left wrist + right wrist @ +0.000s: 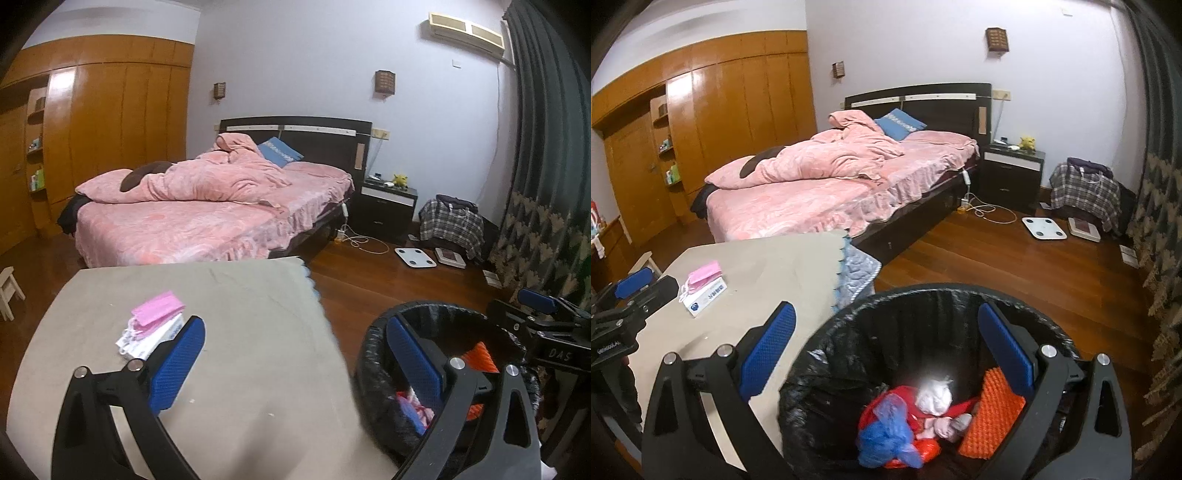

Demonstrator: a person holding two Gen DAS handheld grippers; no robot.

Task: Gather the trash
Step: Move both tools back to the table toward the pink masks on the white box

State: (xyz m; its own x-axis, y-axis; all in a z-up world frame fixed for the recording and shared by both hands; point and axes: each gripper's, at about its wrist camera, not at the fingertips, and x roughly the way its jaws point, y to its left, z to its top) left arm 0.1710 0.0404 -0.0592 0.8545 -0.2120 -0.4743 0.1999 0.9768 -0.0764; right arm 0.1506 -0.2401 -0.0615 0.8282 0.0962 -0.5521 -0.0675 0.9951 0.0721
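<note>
Bin (849, 354): lined, beside the table (768, 273); holds bagged trash (908, 424).
Left gripper (295, 365): spread, empty.
Right gripper (886, 354): spread, empty, above the bin.
Left: pink masks (157, 308) on a box (155, 339), on the table.
Progress: judged nearly complete.

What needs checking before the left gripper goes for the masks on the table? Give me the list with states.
1. Left gripper open and empty: ok, jaws spread wide with nothing between them.
2. Right gripper empty: ok, open above the trash bin.
3. Pink masks reachable: ok, lying on top of the white box on the table, just ahead of the left finger.
4. Path to the masks clear: ok, only bare cloth in between.
5. Bin has room: ok, the trash sits low in the black liner.
6. Whether the white box is trash too: cannot tell.
</note>
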